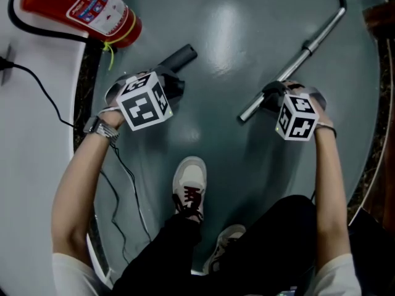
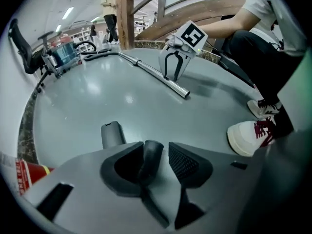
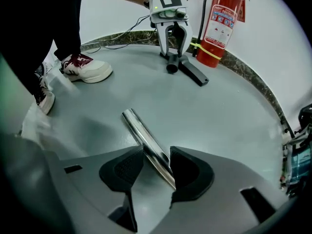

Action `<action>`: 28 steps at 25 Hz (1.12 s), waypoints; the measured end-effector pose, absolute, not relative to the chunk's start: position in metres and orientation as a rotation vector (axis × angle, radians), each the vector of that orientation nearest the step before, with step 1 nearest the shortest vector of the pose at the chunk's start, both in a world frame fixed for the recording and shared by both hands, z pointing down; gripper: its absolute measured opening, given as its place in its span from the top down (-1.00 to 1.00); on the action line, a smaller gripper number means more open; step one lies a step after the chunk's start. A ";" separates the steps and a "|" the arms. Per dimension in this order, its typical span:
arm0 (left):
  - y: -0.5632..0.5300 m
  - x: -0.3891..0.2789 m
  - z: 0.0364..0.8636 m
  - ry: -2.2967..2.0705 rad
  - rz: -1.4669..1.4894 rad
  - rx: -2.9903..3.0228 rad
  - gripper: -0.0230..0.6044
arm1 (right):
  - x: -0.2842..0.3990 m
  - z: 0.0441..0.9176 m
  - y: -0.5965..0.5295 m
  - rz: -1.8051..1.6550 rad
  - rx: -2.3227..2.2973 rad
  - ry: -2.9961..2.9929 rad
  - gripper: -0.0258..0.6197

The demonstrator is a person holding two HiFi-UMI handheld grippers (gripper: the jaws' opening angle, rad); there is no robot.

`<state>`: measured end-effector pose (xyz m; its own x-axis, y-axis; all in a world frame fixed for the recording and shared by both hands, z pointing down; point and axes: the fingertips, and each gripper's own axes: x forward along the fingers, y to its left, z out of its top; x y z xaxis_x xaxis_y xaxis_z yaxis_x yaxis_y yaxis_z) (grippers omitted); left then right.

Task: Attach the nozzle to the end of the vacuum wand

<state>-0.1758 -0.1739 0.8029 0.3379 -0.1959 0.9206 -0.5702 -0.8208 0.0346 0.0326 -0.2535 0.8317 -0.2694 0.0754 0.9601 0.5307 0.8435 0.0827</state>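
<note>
Head view looks steeply down on a grey-green floor [image 1: 234,23], with a gripper in each of my hands. My left gripper [image 1: 168,79] points down at the dark nozzle [image 1: 182,57], which lies flat on the floor near a red fire extinguisher [image 1: 80,8]. In the left gripper view its jaws stand apart with the nozzle's round end between them. The end sits close to the pad at that view's left, and a gap shows before the ribbed pad on the other side, so nothing is clamped. My right gripper [image 1: 270,100] points down over the chrome vacuum wand [image 1: 299,60], near the tube's free end, which rests on the floor. In the right gripper view those jaws are apart too; the tube runs between them, close against one pad and clear of the other. Nozzle and wand end lie well apart, unjoined, with bare floor between them and my white shoe [image 1: 190,177] below. A black cable [image 1: 43,91] trails along the left edge.
</note>
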 end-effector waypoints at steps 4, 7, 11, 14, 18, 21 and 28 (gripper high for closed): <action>-0.170 -0.175 0.813 -0.550 1.572 2.227 0.31 | 0.032 0.834 -0.252 -0.456 -0.519 -1.746 0.33; -0.164 -0.180 0.825 -0.470 1.642 2.194 0.24 | 0.036 0.832 -0.252 -0.434 -0.559 -1.693 0.33; -0.166 -0.186 0.835 -0.477 1.717 2.181 0.24 | 0.031 0.837 -0.245 -0.489 -0.613 -1.647 0.33; -0.169 -0.189 0.843 -0.491 1.776 2.164 0.24 | 0.027 0.843 -0.240 -0.526 -0.635 -1.630 0.32; -0.171 -0.190 0.850 -0.467 1.859 2.170 0.24 | 0.024 0.845 -0.241 -0.564 -0.638 -1.633 0.29; -0.170 -0.184 0.853 -0.453 1.907 2.202 0.34 | 0.024 0.849 -0.238 -0.614 -0.662 -1.615 0.28; -0.154 -0.173 0.847 -0.451 1.864 2.237 0.35 | 0.021 0.847 -0.238 -0.636 -0.658 -1.626 0.30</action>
<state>-0.1735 -0.1536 0.8465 0.1607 -0.1076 0.9811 -0.3529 -0.9346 -0.0447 0.0206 -0.2378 0.8472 -0.1305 0.0704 0.9889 0.7229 0.6894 0.0463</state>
